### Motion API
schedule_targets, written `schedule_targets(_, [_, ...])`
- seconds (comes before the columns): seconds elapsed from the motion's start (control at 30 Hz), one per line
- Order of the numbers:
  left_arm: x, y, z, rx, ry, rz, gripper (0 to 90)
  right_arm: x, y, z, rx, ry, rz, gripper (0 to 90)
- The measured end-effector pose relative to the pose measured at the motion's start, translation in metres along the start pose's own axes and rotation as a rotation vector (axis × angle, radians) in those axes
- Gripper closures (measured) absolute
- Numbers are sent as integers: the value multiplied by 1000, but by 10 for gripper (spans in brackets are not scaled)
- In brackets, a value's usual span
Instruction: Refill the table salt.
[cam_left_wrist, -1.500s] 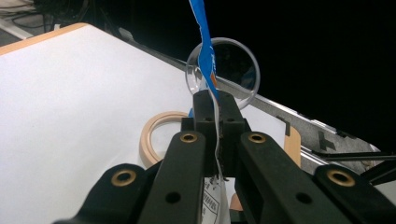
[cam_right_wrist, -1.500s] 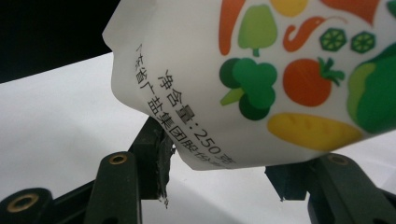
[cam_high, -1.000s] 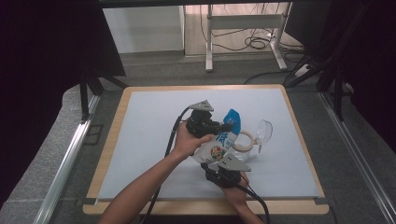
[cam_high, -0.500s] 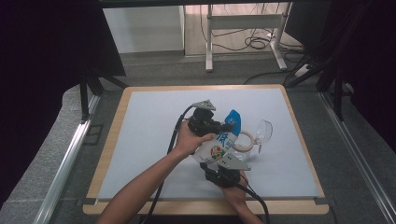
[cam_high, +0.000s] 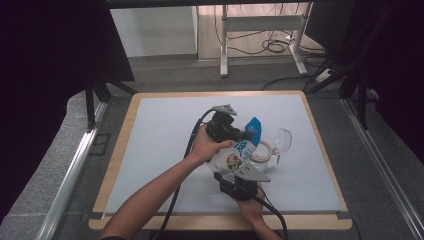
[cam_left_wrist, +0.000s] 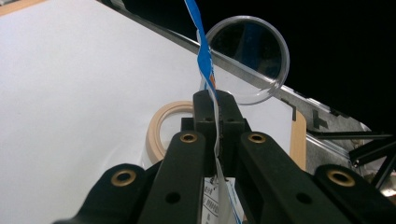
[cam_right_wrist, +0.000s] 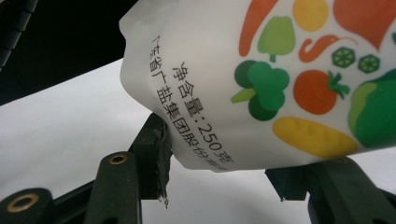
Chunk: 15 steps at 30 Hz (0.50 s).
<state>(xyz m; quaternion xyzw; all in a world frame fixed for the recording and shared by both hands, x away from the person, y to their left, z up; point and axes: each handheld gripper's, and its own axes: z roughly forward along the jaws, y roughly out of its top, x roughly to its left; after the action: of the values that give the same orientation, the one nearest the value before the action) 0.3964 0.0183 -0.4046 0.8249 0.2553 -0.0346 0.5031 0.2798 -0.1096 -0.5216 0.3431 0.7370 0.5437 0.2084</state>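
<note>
A white bag (cam_high: 234, 156) with vegetable pictures and a blue top is held above the mat between both grippers. My left gripper (cam_high: 245, 134) is shut on the bag's thin blue top edge (cam_left_wrist: 201, 51); in the left gripper view its jaws (cam_left_wrist: 215, 109) pinch that strip. My right gripper (cam_high: 236, 174) comes from below and is shut on the bag's rounded lower end (cam_right_wrist: 261, 84), with a pad (cam_right_wrist: 161, 149) pressed on each side. The bag leans up to the right, towards a clear glass bowl (cam_high: 283, 142).
A beige tape ring (cam_high: 262, 150) lies on the white mat (cam_high: 165, 135) beside the clear bowl (cam_left_wrist: 252, 58), which is tipped on its side. The table's wooden rim (cam_high: 320, 130) runs at the right. Cables trail from both grippers towards the near edge.
</note>
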Motion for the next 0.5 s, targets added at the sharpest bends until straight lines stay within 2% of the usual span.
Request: schedule_targets(0.5, [4, 8, 2, 41, -4, 7, 900, -1, 2, -2, -12, 4, 16, 474])
